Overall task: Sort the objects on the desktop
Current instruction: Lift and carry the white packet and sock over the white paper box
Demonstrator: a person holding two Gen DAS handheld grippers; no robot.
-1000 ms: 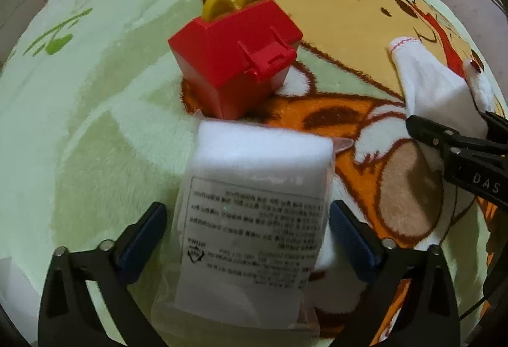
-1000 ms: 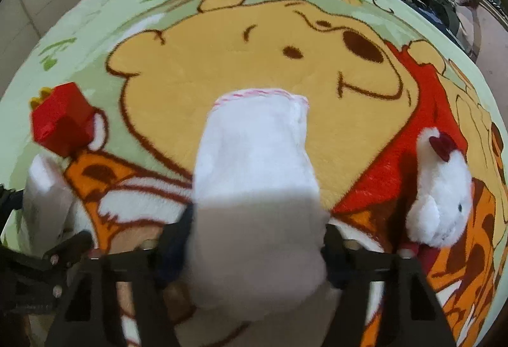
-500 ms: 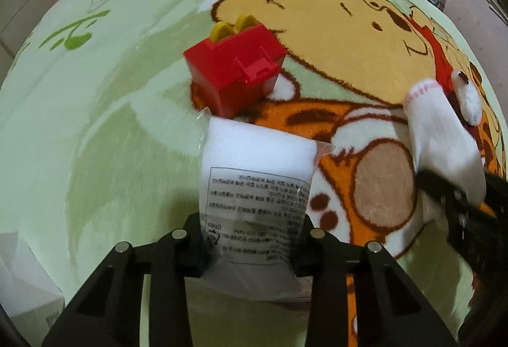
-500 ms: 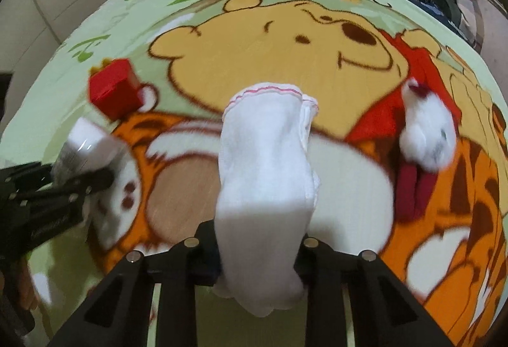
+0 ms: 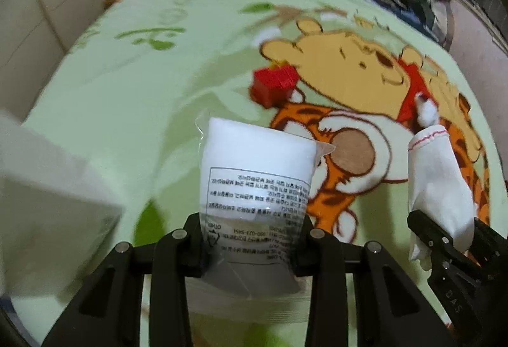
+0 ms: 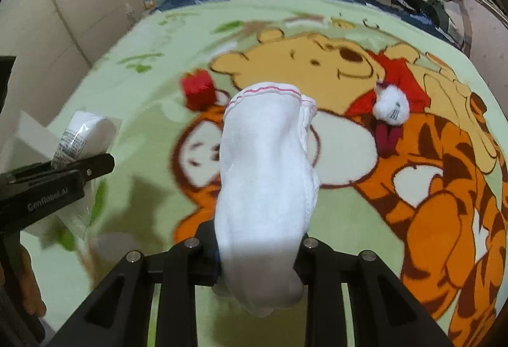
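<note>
Left tongs (image 5: 250, 239): clamped on a clear packet of white padding (image 5: 257, 185)
Right tongs (image 6: 257, 255): clamped on a white sock (image 6: 263, 175)
Blanket (image 5: 127, 112): carries a red toy box (image 5: 274, 86) and a white plush (image 6: 392, 107)

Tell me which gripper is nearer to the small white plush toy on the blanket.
Right. The right gripper, shut on the white sock, hangs just left of the white plush toy. The left gripper, shut on the plastic-wrapped white packet, is further left, beyond the sock.
</note>
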